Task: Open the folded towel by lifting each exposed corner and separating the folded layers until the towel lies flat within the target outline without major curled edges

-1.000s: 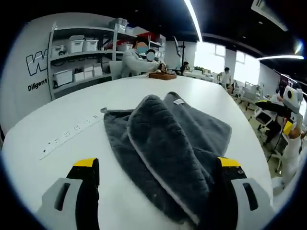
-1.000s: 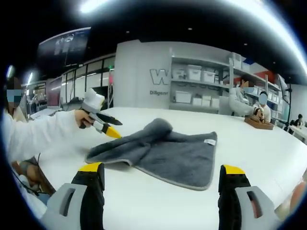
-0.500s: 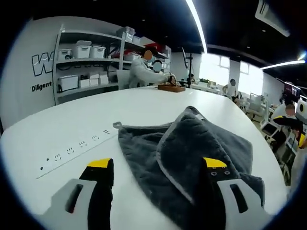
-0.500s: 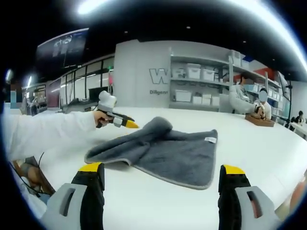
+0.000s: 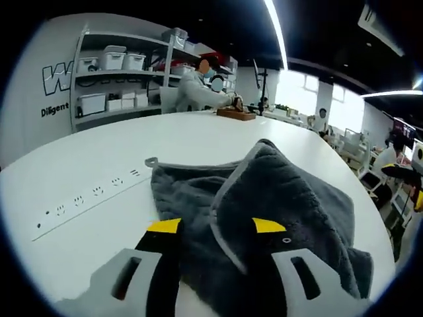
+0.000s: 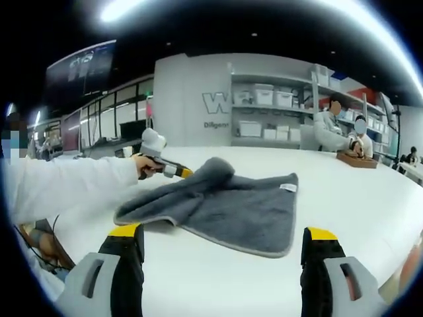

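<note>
**A:** What sits at nine o'clock in the left gripper view?

**B:** A long white power strip (image 5: 92,197) set in the round white table (image 5: 99,158). Toward the centre lies the dark grey plush towel with a pale hem (image 5: 277,198), one layer heaped over another, a small hanging loop at its far corner.

**A:** And the left gripper (image 5: 217,226)?

**B:** Its yellow-tipped jaws stand narrowed around the raised fold at six o'clock. Whether they already pinch the cloth I cannot tell. In the right gripper view the same tool (image 6: 187,173) reaches in from nine o'clock, its tip at the humped edge of the towel (image 6: 225,205).

**A:** The right gripper (image 6: 225,232)?

**B:** Spread wide, holding nothing, hovering near the table's edge at six o'clock, well apart from the towel.

**A:** So which step is this?

**B:** I judge it the taking of the upper layer. Next, the left jaws need a sure pinch on the fold, then a lift and carry to peel it off. The right could pin the lower layer. I see no target outline.
</note>
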